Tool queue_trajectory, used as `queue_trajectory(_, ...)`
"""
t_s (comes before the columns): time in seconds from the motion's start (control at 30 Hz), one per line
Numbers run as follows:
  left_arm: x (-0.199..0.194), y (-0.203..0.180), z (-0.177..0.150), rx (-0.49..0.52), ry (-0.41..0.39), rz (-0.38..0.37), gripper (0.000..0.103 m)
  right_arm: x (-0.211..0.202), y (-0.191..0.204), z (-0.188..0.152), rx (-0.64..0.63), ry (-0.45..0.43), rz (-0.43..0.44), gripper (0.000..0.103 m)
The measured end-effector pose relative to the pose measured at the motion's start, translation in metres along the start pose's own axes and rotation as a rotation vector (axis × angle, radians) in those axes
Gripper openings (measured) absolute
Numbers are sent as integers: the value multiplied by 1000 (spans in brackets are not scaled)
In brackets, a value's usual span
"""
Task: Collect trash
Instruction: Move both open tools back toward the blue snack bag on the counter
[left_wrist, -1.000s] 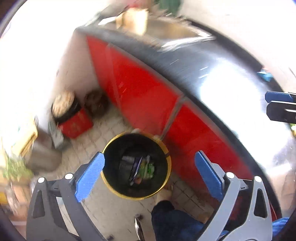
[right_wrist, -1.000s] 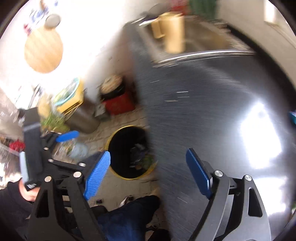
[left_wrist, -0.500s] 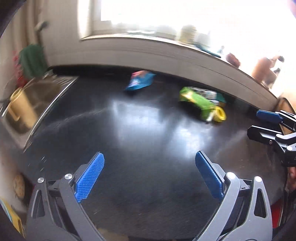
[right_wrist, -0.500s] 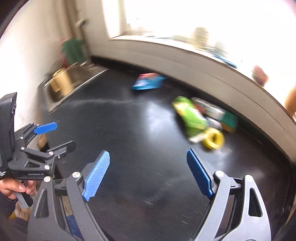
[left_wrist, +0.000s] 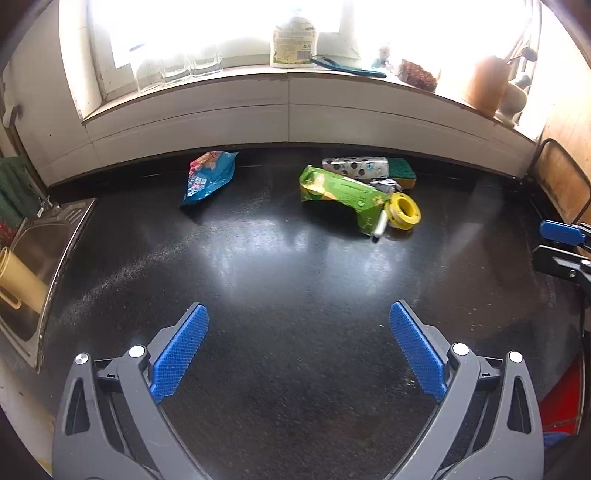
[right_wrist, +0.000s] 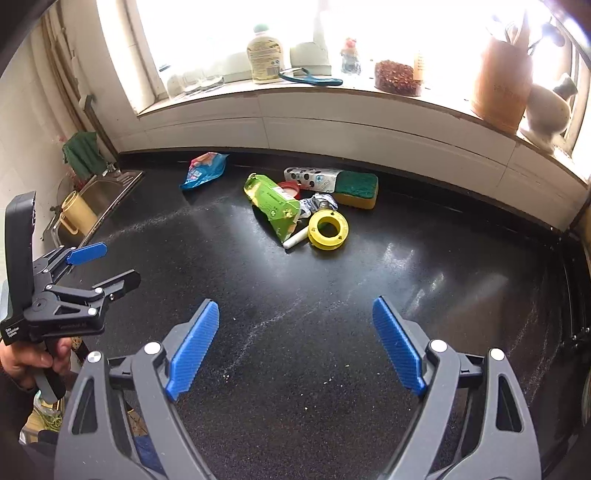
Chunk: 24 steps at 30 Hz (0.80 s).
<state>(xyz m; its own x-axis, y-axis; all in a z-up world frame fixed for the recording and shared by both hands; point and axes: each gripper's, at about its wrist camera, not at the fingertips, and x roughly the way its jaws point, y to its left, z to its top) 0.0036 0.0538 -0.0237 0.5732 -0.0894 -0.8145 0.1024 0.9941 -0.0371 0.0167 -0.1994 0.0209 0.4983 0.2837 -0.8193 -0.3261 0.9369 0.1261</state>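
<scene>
Trash ahead of both tools on black desk (left_wrist: 295, 314): blue wrapper (left_wrist: 208, 177) far left, green carton (right_wrist: 275, 205) and yellow spool (right_wrist: 328, 229) touching; left tool (left_wrist: 299, 332) and right tool (right_wrist: 295, 328) both apart, empty

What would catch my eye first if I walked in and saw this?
Probably the little heap of litter at the back of the black countertop: a green carton lying on its side, with a yellow reel touching its near end. A blue snack bag lies apart to the left, near the wall. Closer in, the left gripper and right gripper hang open and empty above the bare counter.
</scene>
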Motion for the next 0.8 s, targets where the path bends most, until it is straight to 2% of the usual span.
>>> queue_trajectory(0.27, 54, 41, 23, -4, 45, 55, 96, 52, -15, 21, 34, 61, 19, 82)
queue_trajectory(0.47, 119, 79, 63, 37, 69, 123, 96, 107, -28, 43, 45, 116, 11, 82)
queue_trajectory(0.8, 209, 130, 115, 72, 91, 136, 96, 196, -54, 71, 84, 232, 33, 82)
